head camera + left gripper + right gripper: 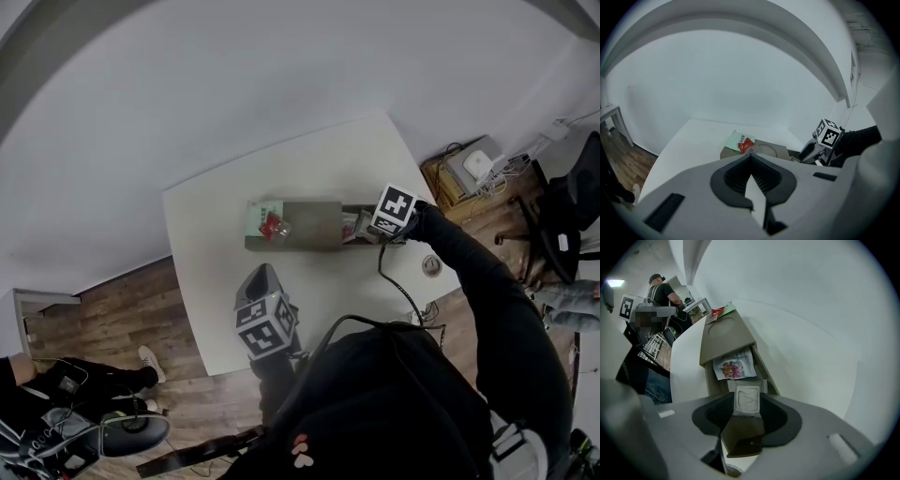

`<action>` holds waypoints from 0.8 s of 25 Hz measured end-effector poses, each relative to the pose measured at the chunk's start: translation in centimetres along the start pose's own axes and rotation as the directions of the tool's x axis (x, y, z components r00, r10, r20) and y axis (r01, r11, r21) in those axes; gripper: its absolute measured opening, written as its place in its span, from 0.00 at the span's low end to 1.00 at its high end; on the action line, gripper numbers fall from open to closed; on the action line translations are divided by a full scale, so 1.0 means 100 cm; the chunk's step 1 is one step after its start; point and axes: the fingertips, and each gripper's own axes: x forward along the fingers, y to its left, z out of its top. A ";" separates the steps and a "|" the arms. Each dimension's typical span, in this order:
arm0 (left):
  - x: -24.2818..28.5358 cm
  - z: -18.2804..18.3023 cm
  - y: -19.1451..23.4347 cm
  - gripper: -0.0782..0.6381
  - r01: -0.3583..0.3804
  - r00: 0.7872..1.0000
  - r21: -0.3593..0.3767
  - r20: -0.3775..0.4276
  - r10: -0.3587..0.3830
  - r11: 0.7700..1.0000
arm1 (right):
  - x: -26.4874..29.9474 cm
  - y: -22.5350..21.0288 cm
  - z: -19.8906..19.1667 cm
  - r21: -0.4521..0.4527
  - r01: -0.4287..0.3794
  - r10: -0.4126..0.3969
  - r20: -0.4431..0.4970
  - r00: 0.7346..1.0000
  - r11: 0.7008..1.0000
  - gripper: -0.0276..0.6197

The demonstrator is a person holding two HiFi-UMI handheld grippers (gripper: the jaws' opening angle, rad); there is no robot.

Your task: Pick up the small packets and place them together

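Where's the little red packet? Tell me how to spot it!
Find the white table, then the long brown tray lying on it. At the tray's end away from the right gripper lies a pale green packet. The red packet rests on it, the only bright red thing there.

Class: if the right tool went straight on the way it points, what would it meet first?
Probably the small white packet between the right tool's open jaws, in the tan tray's end compartment; depth is unclear.

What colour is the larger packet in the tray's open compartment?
The packet is white with a multicoloured print; right gripper view.
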 end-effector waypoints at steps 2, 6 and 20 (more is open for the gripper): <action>0.000 0.000 0.002 0.11 -0.004 1.000 -0.003 -0.002 0.004 1.000 | 0.004 0.001 -0.001 0.000 -0.007 0.007 -0.022 1.000 1.000 0.30; -0.001 -0.002 0.005 0.11 -0.011 1.000 -0.005 -0.003 0.011 1.000 | 0.010 0.008 -0.009 0.008 -0.033 0.034 -0.103 0.994 0.999 0.30; 0.000 0.000 0.010 0.11 -0.018 1.000 -0.012 -0.003 0.018 1.000 | 0.027 0.010 -0.011 -0.065 -0.007 -0.004 -0.170 0.985 0.998 0.32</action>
